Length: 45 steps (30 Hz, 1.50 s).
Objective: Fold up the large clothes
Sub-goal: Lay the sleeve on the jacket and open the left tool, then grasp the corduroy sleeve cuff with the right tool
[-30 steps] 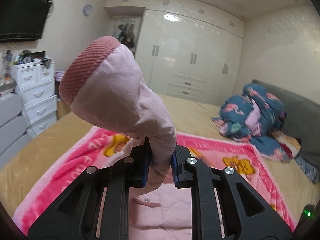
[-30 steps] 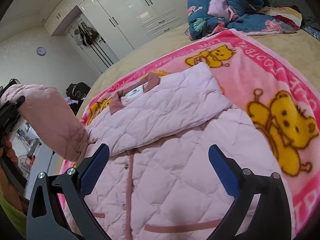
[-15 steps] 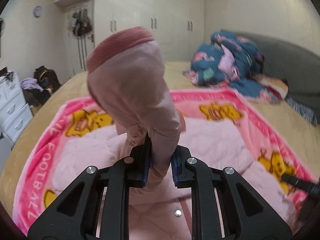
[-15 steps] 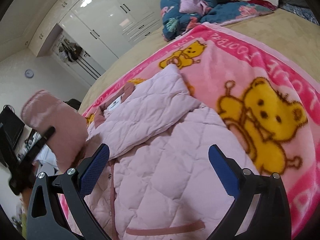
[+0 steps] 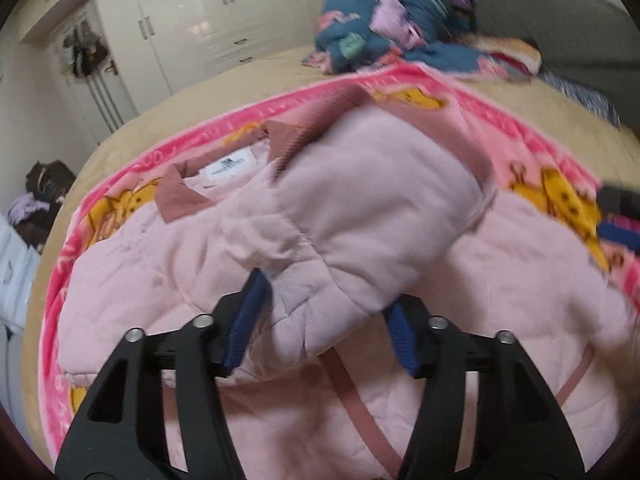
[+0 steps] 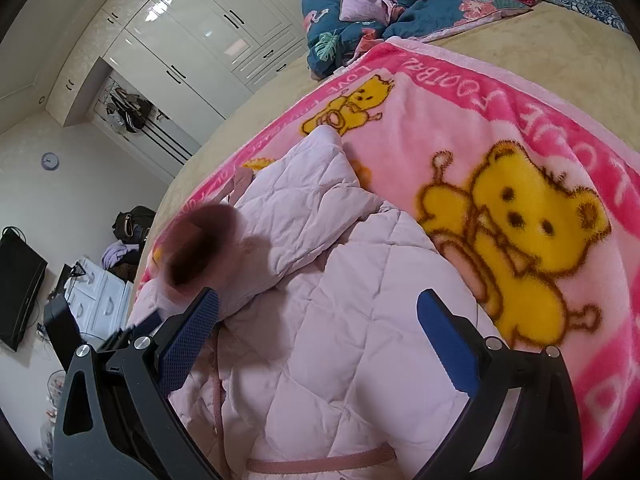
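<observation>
A pink quilted jacket (image 5: 152, 280) (image 6: 340, 340) lies front-up on a pink blanket with yellow bears (image 6: 520, 220), its collar and white label (image 5: 232, 168) at the far end. One sleeve is folded across the chest. The other sleeve (image 5: 360, 220), with a darker ribbed cuff (image 6: 196, 248), drapes over the chest between the fingers of my left gripper (image 5: 324, 328). That gripper is open, its blue pads well apart on either side of the sleeve. My right gripper (image 6: 316, 332) hovers open over the jacket's lower right part, holding nothing.
The blanket covers a tan bed (image 5: 208, 92). A heap of blue patterned bedding (image 6: 380, 12) sits at the far end by a grey headboard (image 5: 560, 28). White wardrobes (image 6: 208, 40), white drawers (image 6: 100, 296) and a dark screen (image 6: 20, 288) stand beyond the bed's left side.
The left gripper swung the raised sleeve down over the jacket's chest and its jaws opened, letting go of it. The right gripper stayed open and drifted slightly.
</observation>
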Each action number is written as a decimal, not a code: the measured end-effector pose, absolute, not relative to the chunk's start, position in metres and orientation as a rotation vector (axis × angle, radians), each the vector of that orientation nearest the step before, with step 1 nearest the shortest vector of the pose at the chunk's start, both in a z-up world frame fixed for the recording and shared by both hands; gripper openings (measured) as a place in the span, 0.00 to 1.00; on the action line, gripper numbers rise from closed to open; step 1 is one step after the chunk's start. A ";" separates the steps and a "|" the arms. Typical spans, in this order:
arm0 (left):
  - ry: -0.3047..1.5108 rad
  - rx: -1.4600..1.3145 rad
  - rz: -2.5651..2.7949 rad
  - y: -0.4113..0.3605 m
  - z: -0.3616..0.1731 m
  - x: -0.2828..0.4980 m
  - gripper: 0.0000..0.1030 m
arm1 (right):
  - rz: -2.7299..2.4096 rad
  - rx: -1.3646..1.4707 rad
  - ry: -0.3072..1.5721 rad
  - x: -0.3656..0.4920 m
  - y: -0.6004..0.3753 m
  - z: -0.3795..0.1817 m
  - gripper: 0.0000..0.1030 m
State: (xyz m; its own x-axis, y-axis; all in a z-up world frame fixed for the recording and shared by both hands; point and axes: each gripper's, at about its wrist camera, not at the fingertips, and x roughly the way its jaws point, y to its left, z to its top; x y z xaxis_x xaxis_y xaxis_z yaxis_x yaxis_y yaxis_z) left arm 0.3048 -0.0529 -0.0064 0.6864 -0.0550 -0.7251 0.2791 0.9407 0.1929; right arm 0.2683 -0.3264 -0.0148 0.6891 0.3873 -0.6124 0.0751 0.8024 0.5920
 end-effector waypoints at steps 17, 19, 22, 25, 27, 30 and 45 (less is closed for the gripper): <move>0.797 0.093 -0.051 0.064 0.024 0.250 0.91 | 0.381 0.625 0.971 0.302 -0.238 -0.029 0.96; 0.791 0.047 0.003 0.085 0.029 0.249 0.91 | 0.389 0.627 0.985 0.306 -0.226 -0.033 0.96; 0.779 -0.032 0.059 0.119 0.036 0.247 0.91 | 0.392 0.658 0.998 0.311 -0.214 -0.038 0.96; 0.770 -0.077 0.109 0.146 0.040 0.243 0.91 | 0.401 0.699 0.991 0.316 -0.210 -0.041 0.96; 0.769 -0.103 0.140 0.161 0.041 0.242 0.91 | 0.405 0.736 0.986 0.319 -0.209 -0.044 0.96; 0.757 -0.156 0.157 0.181 0.044 0.239 0.91 | 0.400 0.778 0.987 0.327 -0.209 -0.050 0.96; 0.700 -0.185 0.068 0.189 0.043 0.291 0.91 | 0.454 0.540 0.781 0.330 -0.194 -0.014 0.19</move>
State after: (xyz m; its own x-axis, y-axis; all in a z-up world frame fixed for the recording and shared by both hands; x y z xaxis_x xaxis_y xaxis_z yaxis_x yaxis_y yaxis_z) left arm 0.2913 0.1887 0.0434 0.7632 -0.0001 -0.6462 -0.1238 0.9815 -0.1463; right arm 0.3296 -0.1943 -0.0141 0.6286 0.5663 -0.5331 -0.1825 0.7736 0.6068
